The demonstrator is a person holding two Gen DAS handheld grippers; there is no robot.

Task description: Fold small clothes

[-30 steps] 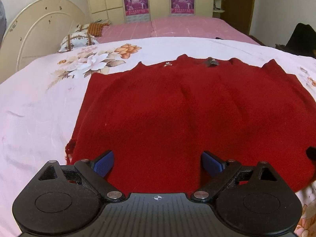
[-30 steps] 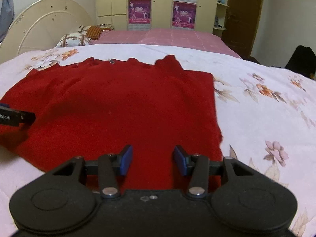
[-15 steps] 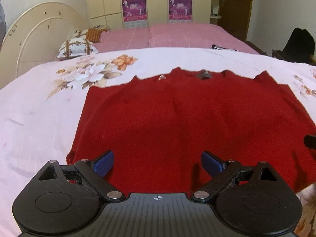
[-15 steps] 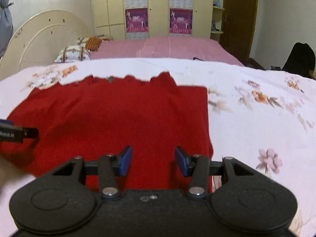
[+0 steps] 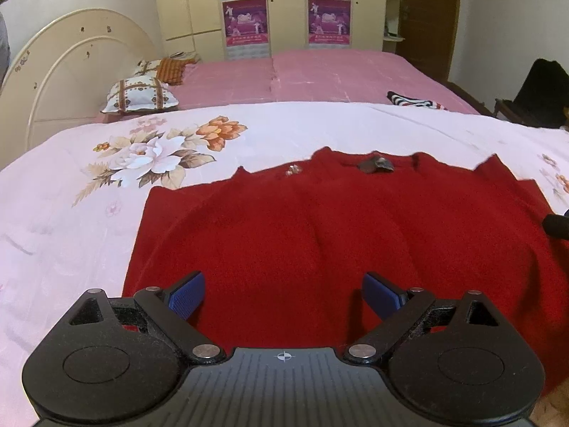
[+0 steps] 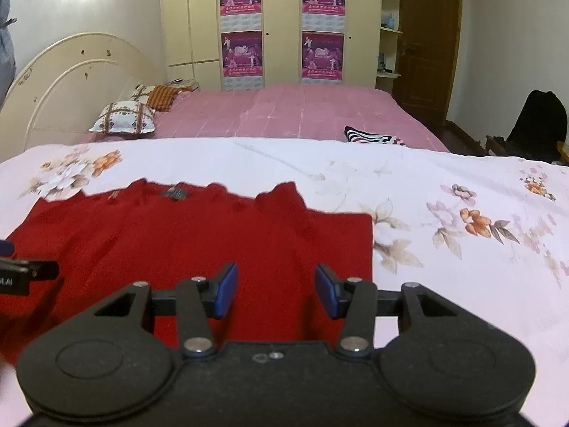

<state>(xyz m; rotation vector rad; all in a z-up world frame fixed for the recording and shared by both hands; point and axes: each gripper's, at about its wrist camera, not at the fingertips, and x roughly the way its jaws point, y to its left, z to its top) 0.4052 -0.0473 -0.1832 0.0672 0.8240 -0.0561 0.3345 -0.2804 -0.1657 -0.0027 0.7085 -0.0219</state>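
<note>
We are seeing one red garment (image 5: 320, 242) lying spread flat on the floral sheet (image 5: 71, 235) of the bed, its neckline toward twelve o'clock. Two grippers are hovering over its near hem: the left gripper (image 5: 283, 293) with its jaws wide apart and nothing between them, the right gripper (image 6: 276, 290) with its jaws partly apart, also gripping nothing. Toward eleven o'clock two pillows (image 6: 122, 121) are lying; at one o'clock, one striped cloth (image 6: 371, 136). Four posters (image 6: 242, 53) are hanging on the wardrobe.
</note>
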